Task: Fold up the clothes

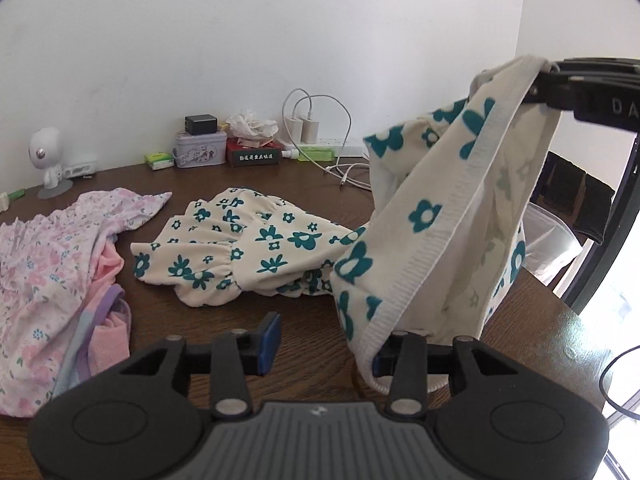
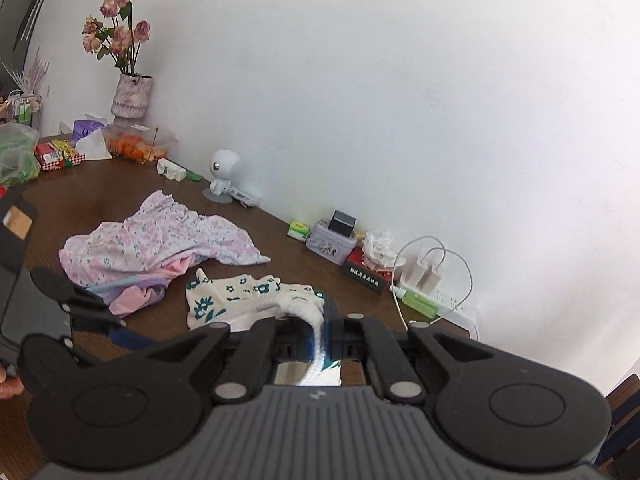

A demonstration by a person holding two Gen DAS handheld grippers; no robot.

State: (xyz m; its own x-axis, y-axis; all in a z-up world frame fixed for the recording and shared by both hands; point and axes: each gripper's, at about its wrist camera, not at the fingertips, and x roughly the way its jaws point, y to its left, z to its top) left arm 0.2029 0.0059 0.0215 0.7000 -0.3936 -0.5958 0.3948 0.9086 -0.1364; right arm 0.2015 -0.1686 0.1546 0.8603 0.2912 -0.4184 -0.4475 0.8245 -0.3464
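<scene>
Floral garment [image 1: 432, 216], rt hand-held gripper [image 2: 325, 334] clamped on hem, lt hand-held gripper [image 1: 324, 346] apart

A dark brown wooden table [image 1: 312, 320] stands against a white wall. On it lies a heap of pink floral clothes [image 1: 52, 264] with pink and lilac pieces underneath, and near that a cream garment printed with teal flowers [image 1: 224, 248], part of it on the wood and part lifted clear. Along the wall edge stand a small white round-headed figure [image 1: 48, 160], a green packet [image 1: 159, 160], a pale lilac tin [image 1: 199, 152] with a black block on top, a red and black tissue box [image 1: 252, 152], a white power strip [image 1: 340, 146] with two chargers and a white cable [image 1: 352, 170]. Farther along: a textured vase of dried pink roses [image 2: 131, 96] and a clear tub of orange food [image 2: 138, 144].
</scene>
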